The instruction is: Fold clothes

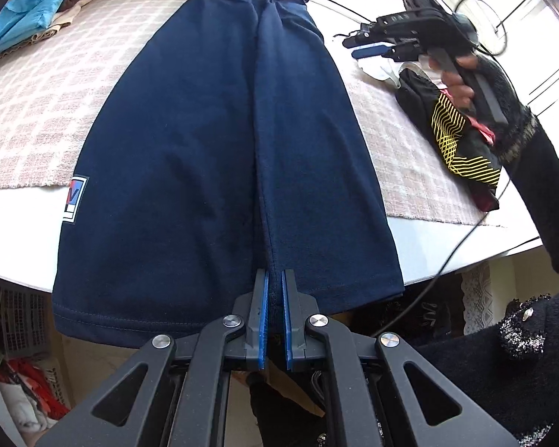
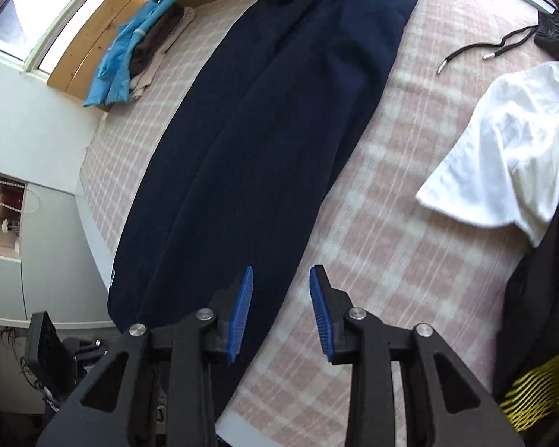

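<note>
Left gripper (image 1: 275, 279) pinches the near hem of the navy pants (image 1: 220, 141), whose long axis runs straight away across the table (image 1: 22, 238). Right gripper (image 2: 281, 279), part open and empty, hovers just right of the pants, so the left one is nearer.

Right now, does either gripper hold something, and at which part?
The left gripper is shut on the navy trousers, at the hem end hanging over the table edge. The right gripper is open and holds nothing.
</note>
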A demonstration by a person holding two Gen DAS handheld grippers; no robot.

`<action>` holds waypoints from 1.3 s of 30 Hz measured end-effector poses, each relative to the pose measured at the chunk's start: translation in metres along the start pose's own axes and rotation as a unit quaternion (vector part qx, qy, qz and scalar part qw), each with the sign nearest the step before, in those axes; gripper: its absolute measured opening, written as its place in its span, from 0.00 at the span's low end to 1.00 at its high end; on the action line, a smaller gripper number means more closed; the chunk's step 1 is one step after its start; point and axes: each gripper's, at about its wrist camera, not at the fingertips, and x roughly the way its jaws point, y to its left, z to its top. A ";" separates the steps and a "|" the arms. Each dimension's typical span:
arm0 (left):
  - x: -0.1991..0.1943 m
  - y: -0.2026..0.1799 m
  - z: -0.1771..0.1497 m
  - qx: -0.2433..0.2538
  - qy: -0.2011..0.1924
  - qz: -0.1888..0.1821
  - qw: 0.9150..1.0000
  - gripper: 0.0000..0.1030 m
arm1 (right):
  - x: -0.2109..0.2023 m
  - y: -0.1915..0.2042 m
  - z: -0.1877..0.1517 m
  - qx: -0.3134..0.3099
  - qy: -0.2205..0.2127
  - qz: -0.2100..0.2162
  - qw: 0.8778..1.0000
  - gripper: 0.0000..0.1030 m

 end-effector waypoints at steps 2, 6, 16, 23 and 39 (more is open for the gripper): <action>-0.001 0.002 0.001 0.001 -0.002 -0.003 1.000 0.05 | 0.005 0.023 -0.047 0.001 0.017 0.026 1.000 0.31; -0.004 0.008 0.001 0.002 -0.007 -0.013 1.000 0.05 | -0.003 0.046 -0.136 0.013 0.034 0.032 0.999 0.31; -0.007 0.011 -0.001 0.044 -0.010 -0.016 0.999 0.06 | 0.025 0.073 -0.179 0.007 0.000 -0.053 0.999 0.34; -0.007 0.011 0.001 0.065 -0.005 -0.026 0.998 0.06 | 0.020 0.078 -0.182 -0.009 -0.010 -0.024 1.000 0.06; -0.012 0.016 -0.023 0.069 0.011 -0.051 0.996 0.11 | 0.004 0.098 -0.171 -0.077 0.003 -0.137 0.988 0.28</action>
